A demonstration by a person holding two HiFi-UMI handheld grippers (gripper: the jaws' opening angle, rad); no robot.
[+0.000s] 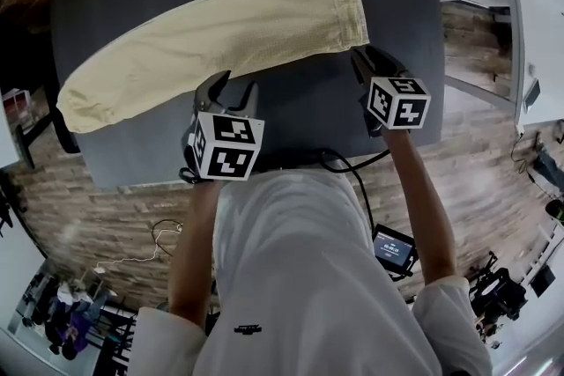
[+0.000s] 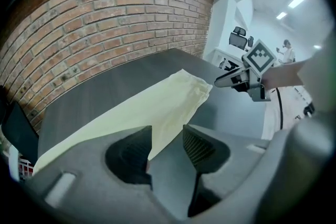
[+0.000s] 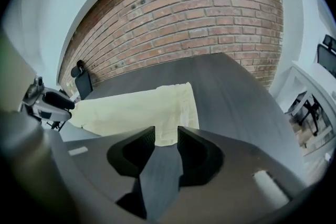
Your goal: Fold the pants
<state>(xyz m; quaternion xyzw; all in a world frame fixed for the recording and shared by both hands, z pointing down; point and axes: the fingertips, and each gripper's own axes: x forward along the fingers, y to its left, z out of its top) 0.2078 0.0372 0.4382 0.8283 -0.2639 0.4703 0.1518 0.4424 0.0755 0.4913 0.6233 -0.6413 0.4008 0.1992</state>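
Note:
Pale yellow pants [image 1: 220,35] lie folded lengthwise in a long curved strip across the dark table [image 1: 308,114], waistband end at the right. My left gripper [image 1: 231,84] hovers at the strip's near edge around its middle, jaws open and empty; in the left gripper view the pants [image 2: 157,107] lie just past the left gripper [image 2: 167,131]. My right gripper [image 1: 370,57] sits just right of the waistband's near corner, open with nothing between its fingers. In the right gripper view the waistband [image 3: 178,107] lies just beyond the right gripper [image 3: 166,134].
A brick wall [image 2: 105,23] runs behind the table. A black cable [image 1: 348,163] hangs off the near table edge toward a small screen device [image 1: 393,249] on the wood floor. A white desk [image 1: 538,31] stands at right, a black chair [image 3: 81,81] at the table's far left.

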